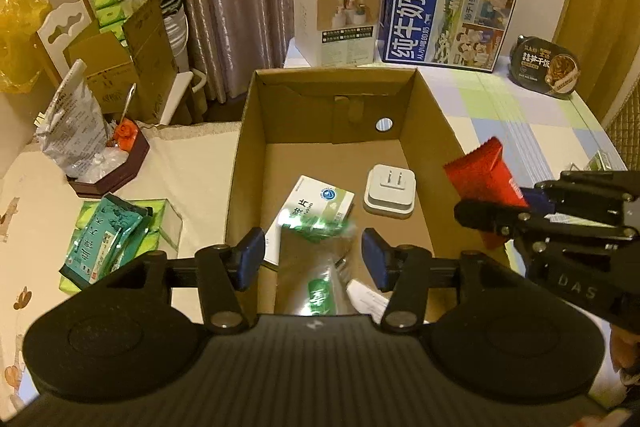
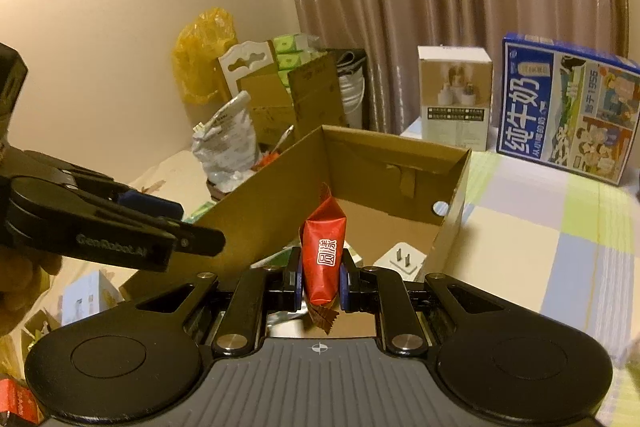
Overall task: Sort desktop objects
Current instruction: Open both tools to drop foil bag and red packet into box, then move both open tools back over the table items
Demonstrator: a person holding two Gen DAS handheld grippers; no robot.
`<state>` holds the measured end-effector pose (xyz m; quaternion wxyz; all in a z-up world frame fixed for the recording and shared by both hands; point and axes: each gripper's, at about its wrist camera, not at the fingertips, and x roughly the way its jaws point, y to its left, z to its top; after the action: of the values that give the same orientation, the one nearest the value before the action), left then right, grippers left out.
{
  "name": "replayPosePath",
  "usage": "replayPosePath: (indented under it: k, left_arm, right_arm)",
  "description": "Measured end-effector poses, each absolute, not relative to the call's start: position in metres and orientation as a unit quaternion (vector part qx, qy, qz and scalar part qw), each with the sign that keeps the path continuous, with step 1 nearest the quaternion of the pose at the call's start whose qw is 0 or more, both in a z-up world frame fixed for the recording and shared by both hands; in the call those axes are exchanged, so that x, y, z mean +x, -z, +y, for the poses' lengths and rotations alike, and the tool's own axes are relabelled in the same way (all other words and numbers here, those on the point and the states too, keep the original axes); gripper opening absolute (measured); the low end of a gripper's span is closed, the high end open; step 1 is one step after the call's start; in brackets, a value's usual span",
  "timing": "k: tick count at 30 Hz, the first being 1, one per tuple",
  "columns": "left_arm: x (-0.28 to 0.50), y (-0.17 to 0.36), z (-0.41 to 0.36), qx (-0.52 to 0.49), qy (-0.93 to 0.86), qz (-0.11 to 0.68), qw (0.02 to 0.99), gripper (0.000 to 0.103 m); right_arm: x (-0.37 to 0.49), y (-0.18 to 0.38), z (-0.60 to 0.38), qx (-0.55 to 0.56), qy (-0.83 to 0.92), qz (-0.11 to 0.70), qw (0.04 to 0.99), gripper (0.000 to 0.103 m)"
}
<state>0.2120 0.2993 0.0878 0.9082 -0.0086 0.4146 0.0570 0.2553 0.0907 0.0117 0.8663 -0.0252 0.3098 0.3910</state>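
Observation:
An open cardboard box (image 1: 436, 131) stands on the table. Inside lie a white plug adapter (image 1: 390, 191), a green-and-white medicine box (image 1: 320, 201) and a clear packet with green print (image 1: 318, 267), which looks blurred just below my left gripper. My left gripper (image 1: 314, 255) is open over the box's near end, with nothing between its pads. My right gripper (image 2: 320, 281) is shut on a red snack packet (image 2: 323, 251), held upright over the box's near right rim (image 2: 452, 223). In the left wrist view the right gripper (image 1: 520, 205) and the red packet (image 1: 486, 179) show at the right.
A blue milk carton (image 1: 448, 15), a white product box (image 1: 336, 17) and a dark round food bowl (image 1: 546, 65) stand at the table's back. Left of the box lie a teal packet (image 1: 106, 241), a silver bag (image 1: 74, 123) and a dark tray (image 1: 116, 171).

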Motion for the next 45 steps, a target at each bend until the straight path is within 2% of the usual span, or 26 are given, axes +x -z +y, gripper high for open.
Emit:
replayPosePath:
  k: [8,10,11,12,22,28,36,45]
  left_arm:
    - [0.200,-0.088,0.301,-0.004,-0.064,0.416,0.907,0.048]
    - [0.199,-0.088,0.302,-0.004,-0.064,0.417,0.906,0.049]
    - [0.198,-0.088,0.302,-0.004,-0.065,0.418,0.906,0.049]
    - [0.197,-0.088,0.302,-0.003,-0.066,0.418,0.906,0.050]
    - [0.189,-0.089,0.297,0.001,-0.067,0.419,0.906,0.054]
    - [0.188,-0.090,0.285,0.006,-0.056,0.417,0.907,0.055]
    - [0.191,-0.097,0.259,0.020,-0.039,0.409,0.911,0.060]
    - [0.199,-0.112,0.215,0.041,-0.003,0.392,0.919,0.065]
  right_arm:
    - [0.257,-0.007,0.094,-0.017,-0.399,0.310,0.863,0.014]
    - [0.259,-0.005,0.093,-0.007,-0.410,0.301,0.861,0.024]
    - [0.259,-0.005,0.092,-0.005,-0.408,0.297,0.863,0.043]
    - [0.259,-0.006,0.090,-0.001,-0.409,0.292,0.865,0.051]
    - [0.258,-0.014,0.076,0.004,-0.395,0.284,0.873,0.054]
    - [0.258,-0.016,0.057,0.008,-0.380,0.284,0.880,0.060]
    - [0.258,-0.022,0.025,0.022,-0.360,0.275,0.891,0.068]
    - [0.262,-0.031,-0.024,0.033,-0.322,0.271,0.907,0.071]
